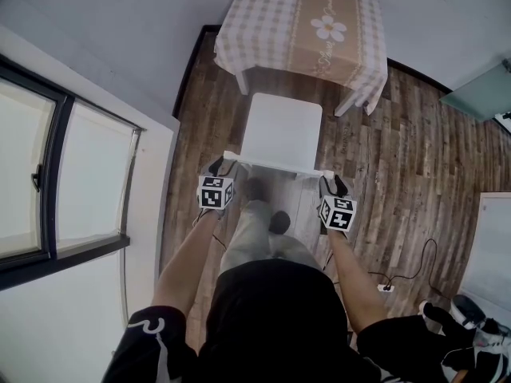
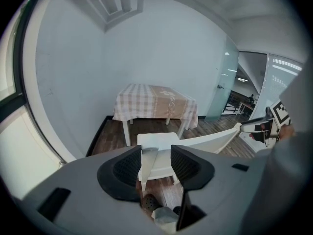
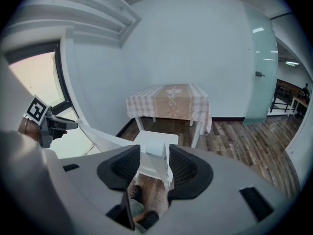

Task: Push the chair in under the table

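Note:
A white chair [image 1: 281, 130] stands on the wood floor facing a small table [image 1: 303, 26] covered with a checked cloth; its seat front lies just short of the table's edge. My left gripper [image 1: 223, 164] is at the left end of the chair's backrest top and my right gripper [image 1: 331, 183] at the right end. In the left gripper view the jaws [image 2: 155, 165] stand open with the backrest's end post [image 2: 148, 160] between the pads and a gap on one side. The right gripper [image 3: 154, 165] is likewise open around the other end post [image 3: 157, 163].
A wall with a large window [image 1: 48, 174] runs along the left. A cable and power strip [image 1: 386, 287] lie on the floor at the right, near a white cabinet [image 1: 495, 246]. A glass door [image 1: 479, 94] is at the far right. The person's shoes [image 1: 279, 222] are behind the chair.

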The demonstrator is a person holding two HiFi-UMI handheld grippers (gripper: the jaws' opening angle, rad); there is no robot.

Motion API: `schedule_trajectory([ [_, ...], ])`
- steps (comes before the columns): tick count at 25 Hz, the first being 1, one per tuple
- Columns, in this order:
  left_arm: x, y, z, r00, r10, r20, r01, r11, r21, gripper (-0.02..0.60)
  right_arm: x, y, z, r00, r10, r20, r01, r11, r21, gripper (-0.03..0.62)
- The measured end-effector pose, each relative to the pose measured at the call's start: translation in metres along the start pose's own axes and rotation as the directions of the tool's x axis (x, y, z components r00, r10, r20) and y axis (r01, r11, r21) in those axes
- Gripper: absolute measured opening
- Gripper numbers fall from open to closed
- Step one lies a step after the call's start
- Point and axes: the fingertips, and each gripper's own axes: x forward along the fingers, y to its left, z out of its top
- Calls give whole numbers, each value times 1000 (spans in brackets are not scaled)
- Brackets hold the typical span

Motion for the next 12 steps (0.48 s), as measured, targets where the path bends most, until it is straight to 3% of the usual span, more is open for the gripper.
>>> schedule_trajectory([
  [6,6,5,-1,999,16,-32,-15,1000,13,142,16,-1,-19,995,14,-96,-20,998,-61,186],
  [12,7,7,-1,999,19,-30,-18,1000,19,135,23,3,-22,996,14,-87,-22,995,-92,169],
])
